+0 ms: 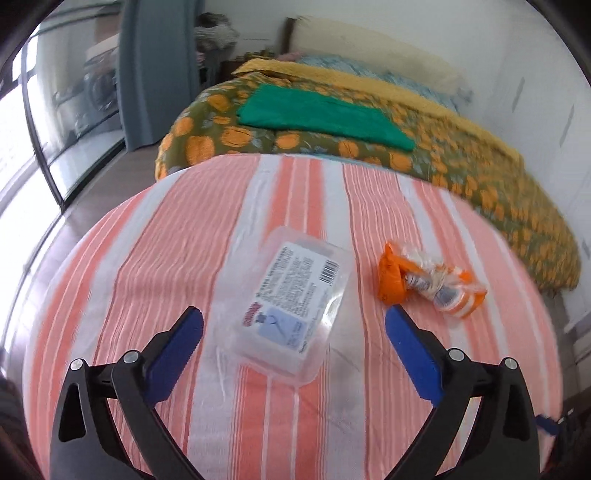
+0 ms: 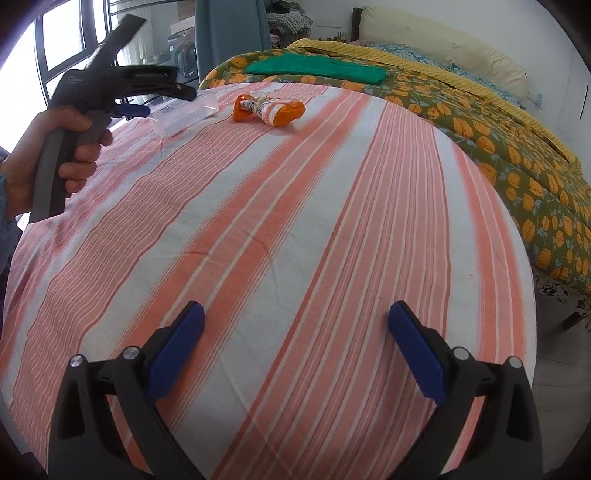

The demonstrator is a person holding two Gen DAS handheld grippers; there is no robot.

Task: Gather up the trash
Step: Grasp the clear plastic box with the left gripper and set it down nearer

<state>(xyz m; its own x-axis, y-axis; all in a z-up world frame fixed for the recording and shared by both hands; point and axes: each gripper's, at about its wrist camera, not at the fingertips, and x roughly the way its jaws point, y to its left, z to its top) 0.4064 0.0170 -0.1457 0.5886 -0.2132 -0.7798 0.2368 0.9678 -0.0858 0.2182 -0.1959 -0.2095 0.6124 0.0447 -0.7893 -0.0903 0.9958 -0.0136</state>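
Note:
A clear plastic box (image 1: 295, 302) with a printed label lies on the striped orange-and-white sheet (image 1: 166, 251). My left gripper (image 1: 293, 314) hovers over it, open, with its blue pads (image 1: 177, 350) wide on either side and not touching it. To the box's right lies a crumpled orange and clear wrapper (image 1: 428, 282). In the right wrist view the box (image 2: 184, 112) and wrapper (image 2: 269, 107) sit at the far end of the sheet, with the left gripper (image 2: 159, 101) held by a hand (image 2: 40, 155) beside the box. My right gripper (image 2: 295, 310) is open over bare sheet (image 2: 295, 221), far from both items.
Beyond the sheet lies a green quilt with orange flowers (image 1: 480, 177) and a folded green cloth (image 1: 325, 118) on it. A cream pillow (image 2: 443, 40) sits at the head. Windows (image 2: 62, 37), a blue curtain (image 2: 229, 33) and the floor (image 1: 110, 181) are at the left.

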